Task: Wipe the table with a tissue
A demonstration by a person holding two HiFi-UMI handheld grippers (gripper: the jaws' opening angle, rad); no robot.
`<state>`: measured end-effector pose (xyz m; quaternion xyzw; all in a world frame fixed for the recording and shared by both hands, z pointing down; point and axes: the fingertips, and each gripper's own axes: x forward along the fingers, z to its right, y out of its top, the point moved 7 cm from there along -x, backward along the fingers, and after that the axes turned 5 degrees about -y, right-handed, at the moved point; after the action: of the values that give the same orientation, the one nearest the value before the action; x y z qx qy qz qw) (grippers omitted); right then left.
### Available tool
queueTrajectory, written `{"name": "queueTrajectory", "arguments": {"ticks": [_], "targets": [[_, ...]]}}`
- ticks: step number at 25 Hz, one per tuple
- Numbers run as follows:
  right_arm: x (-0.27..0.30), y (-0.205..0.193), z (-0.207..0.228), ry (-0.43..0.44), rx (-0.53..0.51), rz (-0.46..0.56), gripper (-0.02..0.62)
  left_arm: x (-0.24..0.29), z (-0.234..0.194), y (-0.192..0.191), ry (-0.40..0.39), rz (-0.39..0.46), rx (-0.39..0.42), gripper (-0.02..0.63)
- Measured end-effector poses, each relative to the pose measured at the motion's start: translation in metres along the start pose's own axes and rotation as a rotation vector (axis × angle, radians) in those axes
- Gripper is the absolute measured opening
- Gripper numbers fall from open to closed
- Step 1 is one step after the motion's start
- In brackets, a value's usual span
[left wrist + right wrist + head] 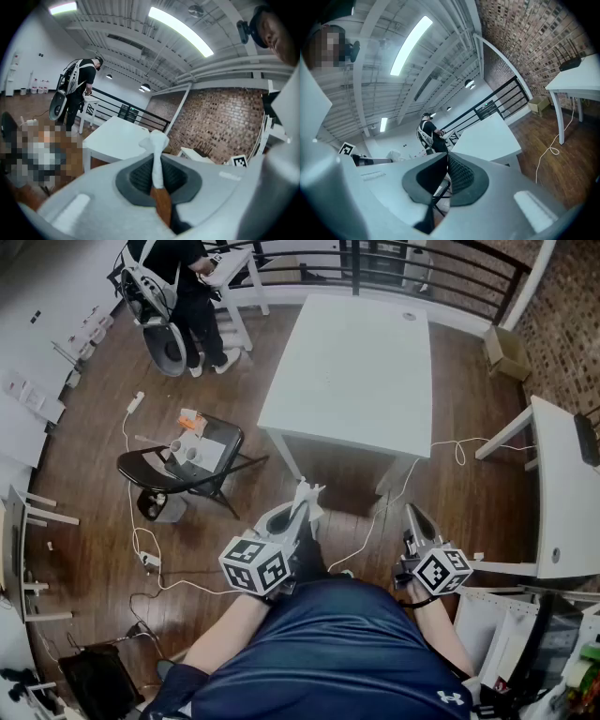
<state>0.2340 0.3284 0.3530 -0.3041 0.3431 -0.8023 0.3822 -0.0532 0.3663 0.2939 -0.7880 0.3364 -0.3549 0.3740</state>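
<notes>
The white table (356, 371) stands ahead of me on the wooden floor, its top bare apart from a small round mark near the far right corner. A crumpled white tissue (307, 495) sticks out of my left gripper (301, 507), which is shut on it and held short of the table's near edge. In the left gripper view the tissue (157, 154) is pinched between the dark pads, with the table (117, 136) beyond. My right gripper (412, 514) hangs level with the left one, shut with nothing in it; its pads (459, 171) meet at the tip.
A black folding chair (183, 465) with cups and papers stands at the left. A person (187, 287) works at the far left by a black railing (375, 263). A cardboard box (506, 351) and a second white table (562, 493) are at the right. Cables (141, 540) trail over the floor.
</notes>
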Motion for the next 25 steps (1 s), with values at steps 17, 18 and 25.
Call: {"name": "queueTrajectory", "arguments": {"ticks": [17,18,25], "targets": [[0.164,0.046,0.019,-0.195,-0.037,-0.056,0.011,0.148,-0.166,0.091,-0.104,-0.056,-0.07,0.008],[0.176,0.05,0.016,-0.205,-0.041,-0.065,0.011,0.154,-0.177,0.098,-0.109,-0.06,-0.076,0.009],[0.233,0.082,-0.004,-0.245,-0.049,-0.083,0.011,0.191,-0.221,0.14,-0.139,-0.065,-0.066,0.009]]}}
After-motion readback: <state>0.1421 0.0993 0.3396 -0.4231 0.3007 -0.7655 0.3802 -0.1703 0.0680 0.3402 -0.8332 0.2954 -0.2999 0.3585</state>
